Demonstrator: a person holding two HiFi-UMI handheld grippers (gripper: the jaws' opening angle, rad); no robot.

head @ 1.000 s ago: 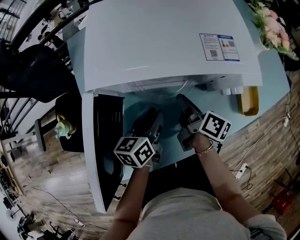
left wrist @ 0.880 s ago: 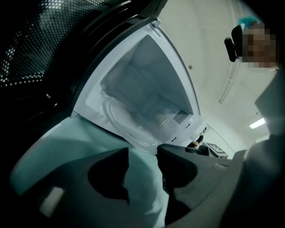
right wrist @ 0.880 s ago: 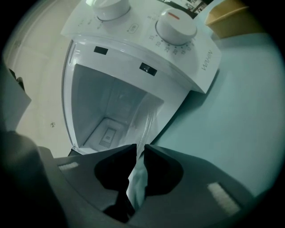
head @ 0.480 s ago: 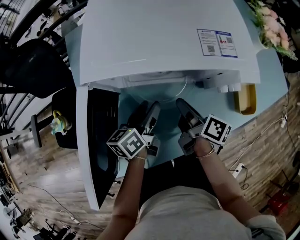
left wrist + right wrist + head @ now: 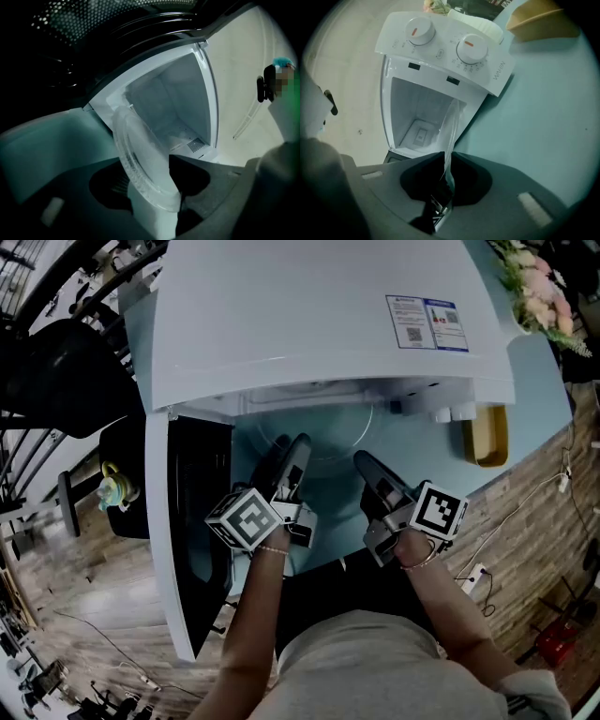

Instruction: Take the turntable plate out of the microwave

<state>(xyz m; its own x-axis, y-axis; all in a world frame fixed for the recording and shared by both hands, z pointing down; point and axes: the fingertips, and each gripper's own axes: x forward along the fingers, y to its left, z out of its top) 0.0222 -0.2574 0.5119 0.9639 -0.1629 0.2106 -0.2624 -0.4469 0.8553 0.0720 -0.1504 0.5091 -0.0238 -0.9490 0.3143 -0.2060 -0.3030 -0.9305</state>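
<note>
At the microwave [image 5: 309, 324] mouth, left tongs [image 5: 292, 448] and right tongs [image 5: 362, 461] stay clamped on the turntable plate [image 5: 333, 432], drawn farther out.

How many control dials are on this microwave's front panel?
2. Both sit on the control panel in the right gripper view: the first dial at the picture's left, the second dial to its right, nearer the printed lettering. The whole panel shows, so none looks hidden.

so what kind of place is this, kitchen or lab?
Probably a workroom or test space, not a kitchen: the microwave sits on a pale blue table, a power strip with loose cables lies on the wood floor, and what looks like a black chair stands at the left.
</note>
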